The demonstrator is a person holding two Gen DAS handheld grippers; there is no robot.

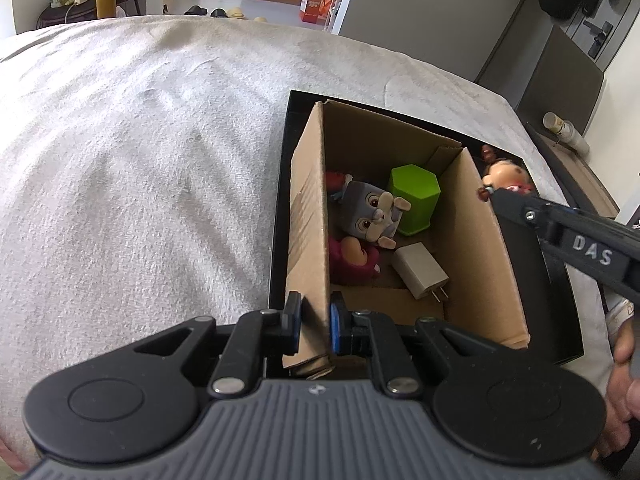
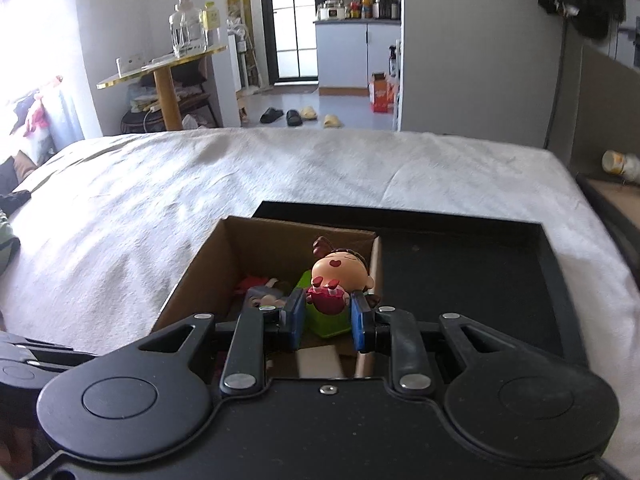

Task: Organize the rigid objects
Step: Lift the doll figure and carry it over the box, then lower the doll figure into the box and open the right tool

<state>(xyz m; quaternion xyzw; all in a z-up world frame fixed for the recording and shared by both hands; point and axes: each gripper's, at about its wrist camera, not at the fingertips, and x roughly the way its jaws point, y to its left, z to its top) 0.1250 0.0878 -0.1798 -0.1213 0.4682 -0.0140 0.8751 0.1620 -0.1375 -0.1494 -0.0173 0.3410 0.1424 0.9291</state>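
Doll poised over the box

Left view: our left claw [image 1: 311, 322] pinches the cardboard box [image 1: 308, 216] wall on the bed. Right view: our right claw [image 2: 326, 322] grips the doll [image 2: 338, 276], head forward, above the box's right edge.

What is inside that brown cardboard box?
In the brown cardboard box: grey rabbit toy, green hexagonal container, white plug charger, pink plush toy. Anything beneath them is hidden.
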